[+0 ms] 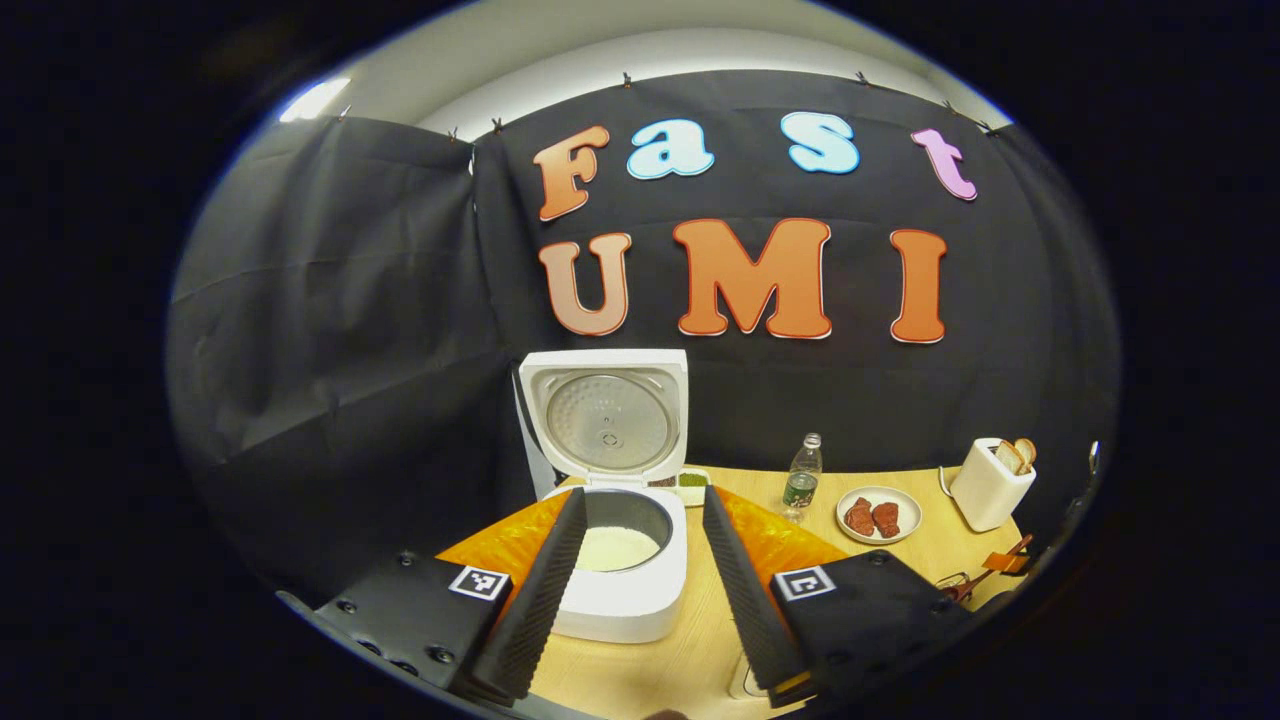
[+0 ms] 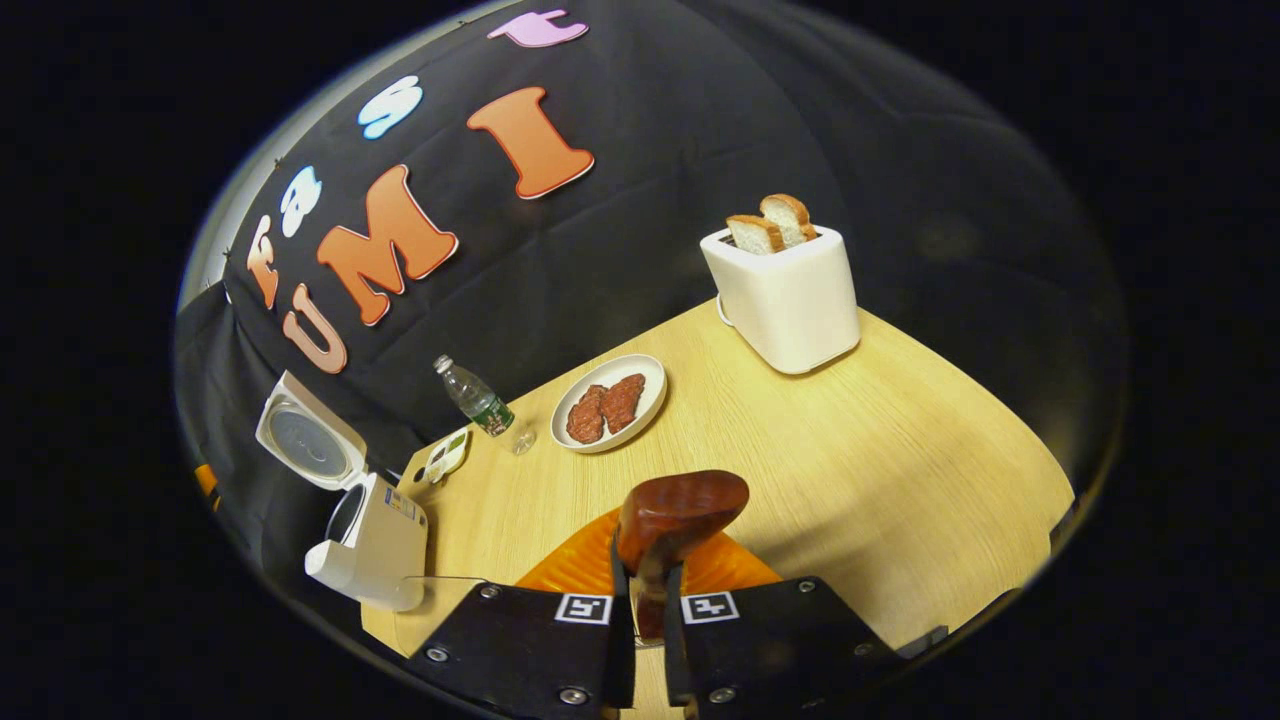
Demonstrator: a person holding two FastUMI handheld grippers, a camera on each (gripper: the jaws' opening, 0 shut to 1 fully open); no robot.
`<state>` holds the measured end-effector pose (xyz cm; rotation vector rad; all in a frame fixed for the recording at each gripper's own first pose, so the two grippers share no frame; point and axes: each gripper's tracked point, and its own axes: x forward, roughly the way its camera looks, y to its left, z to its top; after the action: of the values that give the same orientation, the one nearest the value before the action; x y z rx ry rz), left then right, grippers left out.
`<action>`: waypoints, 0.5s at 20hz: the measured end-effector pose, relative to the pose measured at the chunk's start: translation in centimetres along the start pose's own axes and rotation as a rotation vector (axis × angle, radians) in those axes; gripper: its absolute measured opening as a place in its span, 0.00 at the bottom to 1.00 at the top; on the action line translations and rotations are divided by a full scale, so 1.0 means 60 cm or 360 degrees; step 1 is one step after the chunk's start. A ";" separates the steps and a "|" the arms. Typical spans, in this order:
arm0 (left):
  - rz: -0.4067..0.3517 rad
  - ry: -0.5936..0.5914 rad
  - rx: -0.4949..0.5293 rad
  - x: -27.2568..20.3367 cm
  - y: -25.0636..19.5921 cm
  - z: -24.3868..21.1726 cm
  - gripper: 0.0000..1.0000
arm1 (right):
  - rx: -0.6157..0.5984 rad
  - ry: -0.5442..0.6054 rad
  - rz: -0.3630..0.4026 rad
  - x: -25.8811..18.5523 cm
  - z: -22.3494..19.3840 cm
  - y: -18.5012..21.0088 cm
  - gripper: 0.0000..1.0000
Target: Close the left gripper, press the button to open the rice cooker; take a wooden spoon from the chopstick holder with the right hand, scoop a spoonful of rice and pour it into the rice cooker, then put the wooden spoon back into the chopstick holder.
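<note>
Between the right tool's (image 2: 648, 600) closed fingers sits the wooden spoon (image 2: 678, 512), bowl raised ahead over something orange. To scoop well, I'd dip it level and lift slowly. The rice cooker (image 1: 620, 560) stands open straight ahead of the left tool (image 1: 640, 560), whose fingers are spread, hovering above the table (image 2: 880, 460).

Toaster (image 2: 790, 300) w/ bread, plate (image 2: 650, 385) of meat, water bottle (image 2: 478, 400) on table (image 2: 900, 470).
</note>
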<state>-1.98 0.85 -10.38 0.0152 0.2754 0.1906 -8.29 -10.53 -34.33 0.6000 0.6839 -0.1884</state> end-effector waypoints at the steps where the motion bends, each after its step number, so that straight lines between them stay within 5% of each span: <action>1: -0.0010 -0.0021 0.0017 0.006 0.001 0.004 0.83 | 0.0003 -0.0046 -0.0012 -0.010 0.016 0.006 0.11; 4: -0.0094 -0.0076 0.0051 0.032 0.004 0.020 1.00 | -0.0028 -0.0187 -0.0022 -0.052 0.063 0.046 0.11; 10: -0.0232 -0.0050 0.0050 0.084 0.056 0.003 1.00 | -0.0127 -0.0261 0.0107 -0.108 0.051 0.203 0.11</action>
<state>2.22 5.10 -11.45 0.0289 0.2469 0.0413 -7.27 -2.53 -22.70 0.5238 0.5098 -0.1455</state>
